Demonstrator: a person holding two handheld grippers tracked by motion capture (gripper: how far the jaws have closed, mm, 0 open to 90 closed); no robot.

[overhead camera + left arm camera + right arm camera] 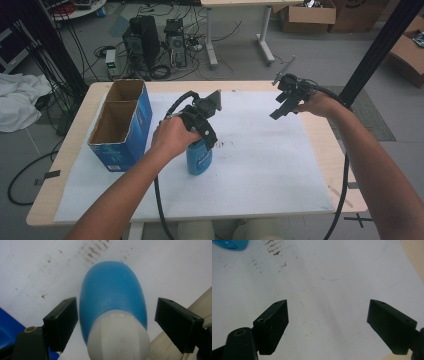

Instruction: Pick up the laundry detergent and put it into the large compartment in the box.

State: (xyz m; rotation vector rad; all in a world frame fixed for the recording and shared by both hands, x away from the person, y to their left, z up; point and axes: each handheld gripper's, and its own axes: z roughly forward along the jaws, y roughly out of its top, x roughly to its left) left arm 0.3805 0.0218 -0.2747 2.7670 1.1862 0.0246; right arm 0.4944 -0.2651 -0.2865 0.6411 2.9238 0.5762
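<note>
both hand-held grippers gape: left hand-held gripper (116,322) straddles blue bottle (112,300) untouching; right hand-held gripper (327,325) over white paper (337,290).

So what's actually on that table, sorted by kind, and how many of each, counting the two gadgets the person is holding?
Blue bottle with white cap: 1
Blue cardboard box, open top, two compartments: 1
White paper sheet covering the table: 1
Hand-held grippers: 2, the left gripper open around the bottle, the right gripper open above the sheet
Total: 5
</note>
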